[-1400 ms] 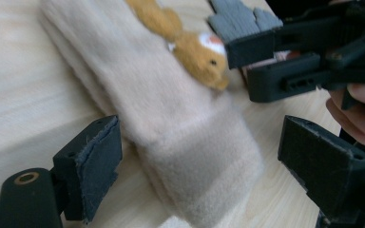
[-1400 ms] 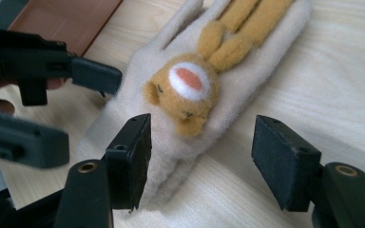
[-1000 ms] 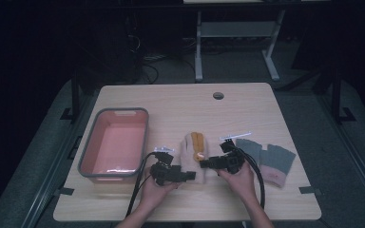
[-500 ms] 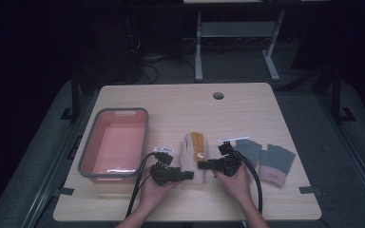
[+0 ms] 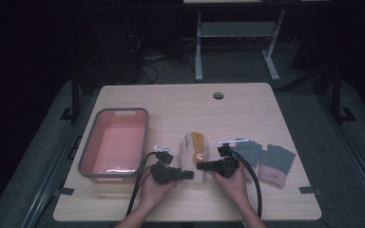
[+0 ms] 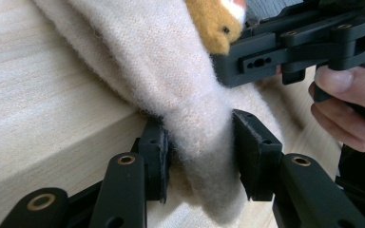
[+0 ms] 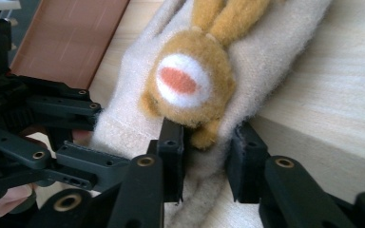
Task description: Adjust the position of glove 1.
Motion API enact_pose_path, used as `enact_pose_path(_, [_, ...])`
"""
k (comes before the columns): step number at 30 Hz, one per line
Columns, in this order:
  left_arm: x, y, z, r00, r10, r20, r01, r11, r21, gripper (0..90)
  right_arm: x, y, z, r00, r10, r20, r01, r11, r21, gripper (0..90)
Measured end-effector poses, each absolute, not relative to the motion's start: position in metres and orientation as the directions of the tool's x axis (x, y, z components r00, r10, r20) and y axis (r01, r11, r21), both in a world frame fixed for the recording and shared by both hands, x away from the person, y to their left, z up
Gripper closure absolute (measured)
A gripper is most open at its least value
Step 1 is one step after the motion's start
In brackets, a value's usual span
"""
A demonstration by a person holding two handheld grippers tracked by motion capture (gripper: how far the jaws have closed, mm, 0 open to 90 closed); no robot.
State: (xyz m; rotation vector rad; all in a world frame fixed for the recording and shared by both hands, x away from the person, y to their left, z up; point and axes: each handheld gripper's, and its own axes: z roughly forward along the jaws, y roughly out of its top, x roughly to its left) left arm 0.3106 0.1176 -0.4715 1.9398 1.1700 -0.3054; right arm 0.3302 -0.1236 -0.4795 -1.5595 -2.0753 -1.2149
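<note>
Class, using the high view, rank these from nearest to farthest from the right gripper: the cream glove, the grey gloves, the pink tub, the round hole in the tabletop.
From the right gripper:
1. Cream glove, at its jaws.
2. Grey gloves, just to its right.
3. Pink tub, far left.
4. Round hole, at the table's back edge; close to the tub's rank.
</note>
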Motion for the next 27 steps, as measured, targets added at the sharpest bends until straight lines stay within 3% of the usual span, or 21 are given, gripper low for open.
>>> enact_pose_path(17, [0.316, 0.12, -0.473, 0.495, 0.585, -0.642, 0.854, -0.192, 0.484, 66.2, 0.332, -0.128, -0.481, -0.357, 0.623, 0.696, 0.902, 0.037, 0.431, 80.5])
enact_pose_path(27, [0.314, 0.121, -0.47, 0.511, 0.554, -0.657, 0.847, -0.196, 0.494, 65.3, 0.327, -0.133, -0.474, -0.361, 0.602, 0.712, 0.899, 0.023, 0.437, 81.4])
